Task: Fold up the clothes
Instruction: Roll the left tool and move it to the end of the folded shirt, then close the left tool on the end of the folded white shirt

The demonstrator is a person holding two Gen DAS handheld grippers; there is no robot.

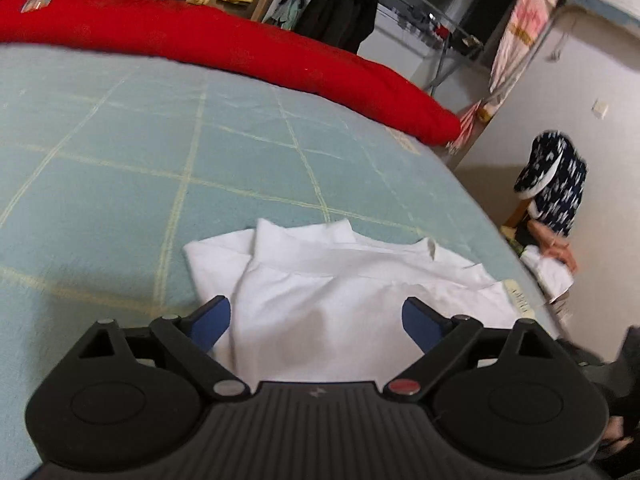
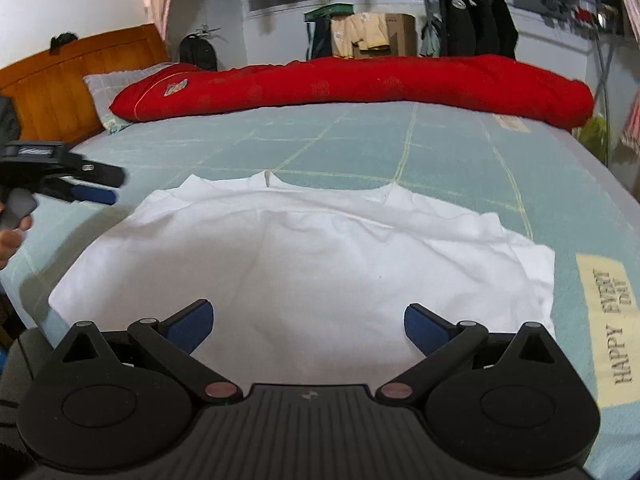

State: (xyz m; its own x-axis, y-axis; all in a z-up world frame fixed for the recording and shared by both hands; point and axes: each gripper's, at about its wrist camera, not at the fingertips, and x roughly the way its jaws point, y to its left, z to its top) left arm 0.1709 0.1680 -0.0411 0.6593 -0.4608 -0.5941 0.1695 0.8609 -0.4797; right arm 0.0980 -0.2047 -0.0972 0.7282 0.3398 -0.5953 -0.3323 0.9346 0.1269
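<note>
Headboard only in right view

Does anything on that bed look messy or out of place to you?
Only the white T-shirt: it lies on the blue checked bedsheet partly folded, and its right edge is rumpled and uneven. The red quilt is rolled up along the far side. Both grippers, left and right, are open and hold nothing. Nothing looks spilled or damaged.

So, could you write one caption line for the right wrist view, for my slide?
Right gripper, jaws open, above a white shirt spread on a blue checked bed.
</note>
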